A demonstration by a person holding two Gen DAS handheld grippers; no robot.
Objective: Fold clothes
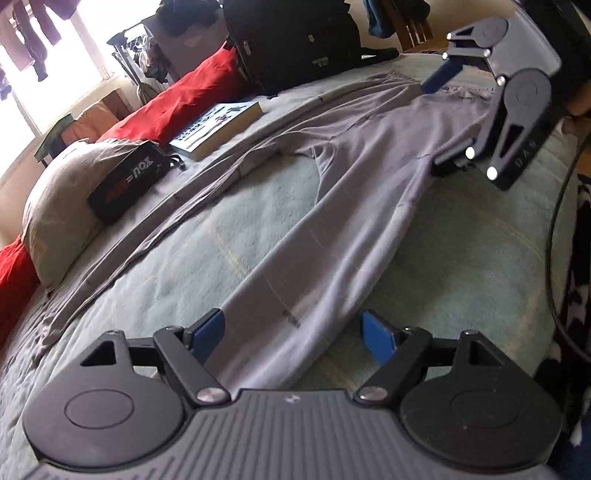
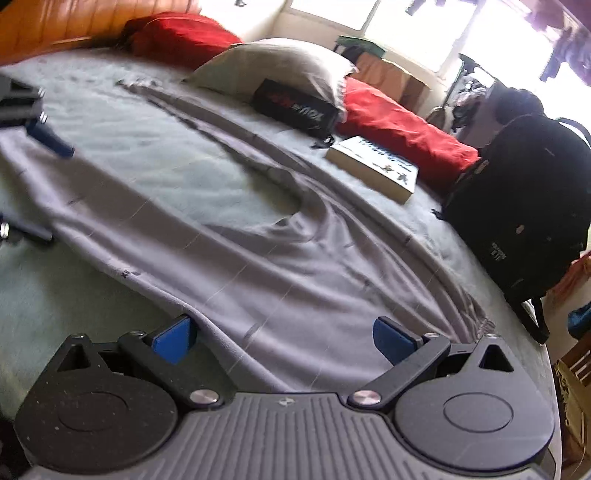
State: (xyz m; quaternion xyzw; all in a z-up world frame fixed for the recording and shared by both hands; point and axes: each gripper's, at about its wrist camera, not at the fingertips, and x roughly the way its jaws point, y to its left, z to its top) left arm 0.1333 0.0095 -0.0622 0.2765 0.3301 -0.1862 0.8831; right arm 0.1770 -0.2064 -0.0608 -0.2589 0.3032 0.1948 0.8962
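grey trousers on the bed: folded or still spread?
Spread. The grey trousers lie flat on the bed, both legs splayed apart, no fold visible. Both claws open.

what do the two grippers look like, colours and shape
Both match: the left gripper and right gripper have blue finger pads on black linkage arms with silver pivot bolts, two round black discs, and a grey ribbed body between. Pale lettering marks the right gripper's side in the left wrist view.

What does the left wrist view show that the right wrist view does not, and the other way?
Only the left wrist view shows the right gripper whole, open over the trousers' waist end. Only the right wrist view shows the orange headboard. Both show the grey trousers spread on the bed, the open left gripper, the book, the pillow and the black backpack.
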